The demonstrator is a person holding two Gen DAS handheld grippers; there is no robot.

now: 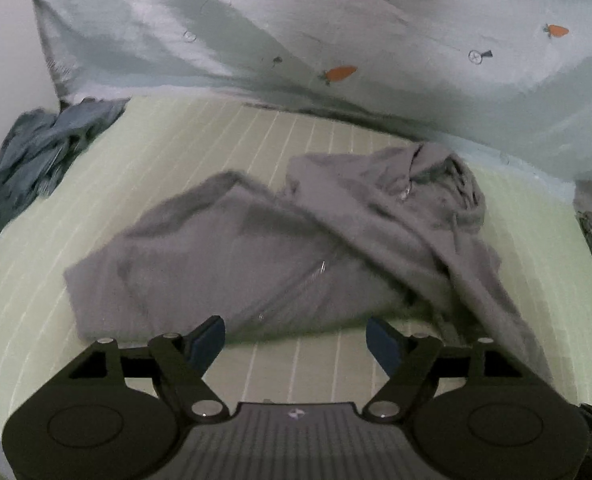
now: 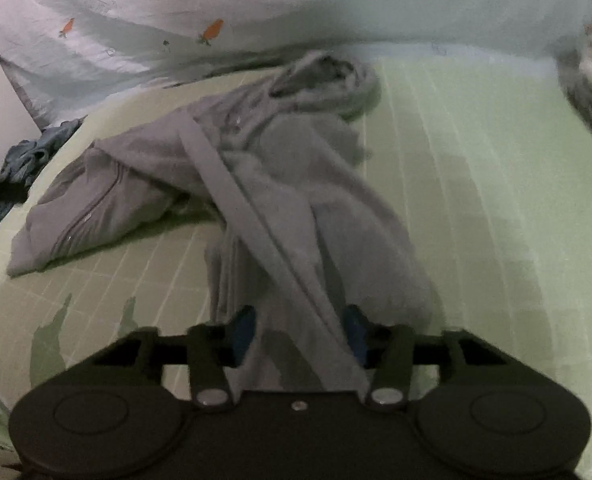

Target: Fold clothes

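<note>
Grey hoodie [image 1: 296, 248] crumpled mid-bed, hood toward 1 o'clock. My left gripper [image 1: 296, 340] wide open, empty, near hem. My right gripper [image 2: 300, 332] straddles sleeve; clamped or not, can't tell. Probably lifting to spread flat.

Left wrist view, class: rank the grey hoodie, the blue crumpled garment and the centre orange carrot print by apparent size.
1. grey hoodie
2. blue crumpled garment, partly cut off at the frame edge, so its true extent is unsure
3. carrot print
</note>
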